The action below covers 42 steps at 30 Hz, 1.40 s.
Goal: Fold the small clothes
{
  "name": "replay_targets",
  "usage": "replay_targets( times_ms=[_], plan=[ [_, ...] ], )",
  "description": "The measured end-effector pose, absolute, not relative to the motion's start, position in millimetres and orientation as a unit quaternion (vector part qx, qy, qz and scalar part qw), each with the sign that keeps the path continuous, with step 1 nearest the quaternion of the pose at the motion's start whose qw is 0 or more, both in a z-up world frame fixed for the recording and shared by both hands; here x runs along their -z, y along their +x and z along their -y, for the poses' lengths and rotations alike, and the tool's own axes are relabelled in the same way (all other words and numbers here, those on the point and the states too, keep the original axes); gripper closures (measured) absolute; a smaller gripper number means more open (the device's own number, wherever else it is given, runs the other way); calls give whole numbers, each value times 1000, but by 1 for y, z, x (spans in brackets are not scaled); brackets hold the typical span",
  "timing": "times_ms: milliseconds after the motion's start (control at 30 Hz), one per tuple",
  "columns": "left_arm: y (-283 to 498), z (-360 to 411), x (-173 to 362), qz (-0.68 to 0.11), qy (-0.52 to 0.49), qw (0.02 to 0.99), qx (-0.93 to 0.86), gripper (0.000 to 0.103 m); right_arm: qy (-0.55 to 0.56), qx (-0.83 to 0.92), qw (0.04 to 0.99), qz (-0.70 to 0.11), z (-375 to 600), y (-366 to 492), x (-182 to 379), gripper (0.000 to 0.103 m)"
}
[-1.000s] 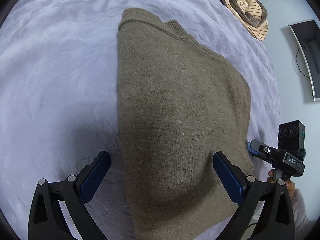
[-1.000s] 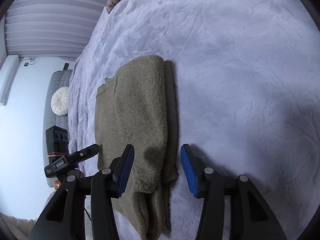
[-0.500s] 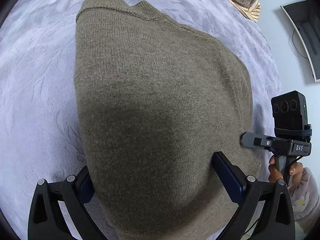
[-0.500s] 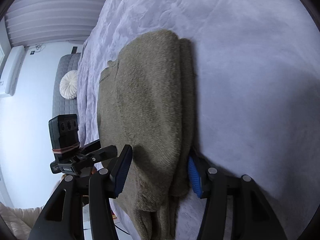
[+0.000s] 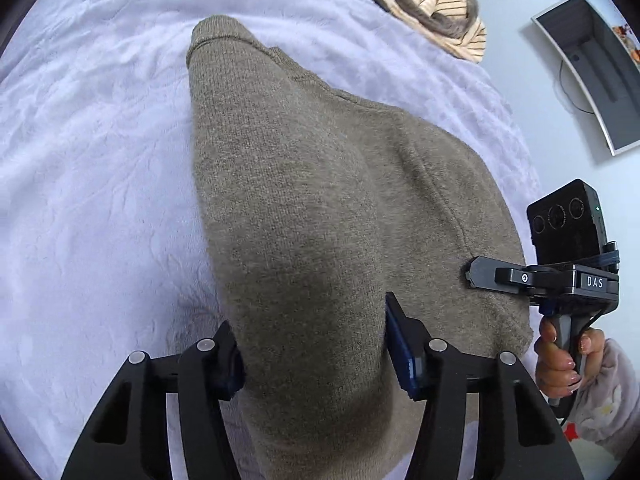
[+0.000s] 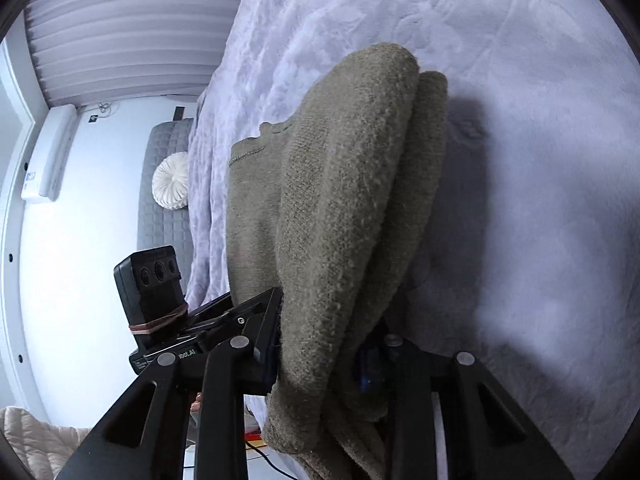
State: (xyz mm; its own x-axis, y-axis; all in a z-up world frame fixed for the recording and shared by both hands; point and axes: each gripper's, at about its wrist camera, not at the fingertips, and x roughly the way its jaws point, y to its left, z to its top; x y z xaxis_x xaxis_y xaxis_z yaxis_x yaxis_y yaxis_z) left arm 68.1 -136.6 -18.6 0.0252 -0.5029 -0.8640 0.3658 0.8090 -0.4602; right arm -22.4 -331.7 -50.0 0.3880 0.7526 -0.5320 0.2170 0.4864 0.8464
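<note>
An olive-brown knitted sweater (image 5: 320, 208) lies folded lengthwise on a lavender plush bedspread (image 5: 100, 160). My left gripper (image 5: 314, 356) is shut on the near hem of the sweater, the knit bunched between its blue pads. My right gripper (image 6: 320, 356) is shut on the same near edge of the sweater (image 6: 344, 200), whose folded layers hang over its fingers. The right gripper also shows in the left wrist view (image 5: 476, 274), touching the sweater's right edge. The left gripper's body shows in the right wrist view (image 6: 168, 320).
A striped beige and brown garment (image 5: 432, 4) lies at the bed's far end. A wall-mounted screen (image 5: 592, 68) is at the right. A grey quilted seat with a white round cushion (image 6: 172, 180) stands beside the bed, below window blinds (image 6: 132, 28).
Both grippers moved onto the sweater's near edge and closed on it. The near edge is now bunched and lifted off the bedspread.
</note>
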Motion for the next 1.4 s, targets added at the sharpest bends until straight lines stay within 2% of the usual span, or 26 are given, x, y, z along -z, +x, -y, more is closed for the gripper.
replay_targets(
  times_ms=[233, 433, 600, 767, 833, 900, 1033, 1233, 1267, 1300, 1400],
  plan=[
    [43, 104, -18, -616, -73, 713, 328, 44, 483, -211, 687, -500, 301, -41, 14, 72],
    [3, 57, -33, -622, -69, 713, 315, 44, 484, -219, 677, -508, 255, -67, 6, 72],
    [-30, 10, -24, -644, -78, 705, 287, 44, 479, -232, 660, -530, 206, -78, 20, 72],
    [-54, -28, 11, -671, -66, 699, 237, 44, 438, -220, 651, -579, 169, -76, 48, 71],
    [-59, -42, 23, -686, -60, 696, 203, 43, 392, -166, 656, -624, 163, -73, 61, 69],
    [-64, -56, 17, -676, -86, 703, 202, 43, 350, -135, 666, -644, 160, -73, 60, 58],
    [-71, -75, 1, -655, -54, 737, 160, 43, 272, -93, 704, -650, 160, -76, 36, 56],
    [-77, -94, -5, -647, -65, 743, 158, 43, 355, -96, 680, -635, 169, -96, 38, 55],
    [-76, -92, -8, -640, -68, 748, 161, 43, 362, -90, 678, -633, 170, -100, 41, 63],
    [-76, -93, -10, -635, -67, 752, 163, 43, 359, -86, 683, -631, 174, -110, 42, 83],
    [-76, -78, -14, -624, -42, 761, 173, 43, 277, -93, 726, -623, 158, -108, 19, 88]
  ],
)
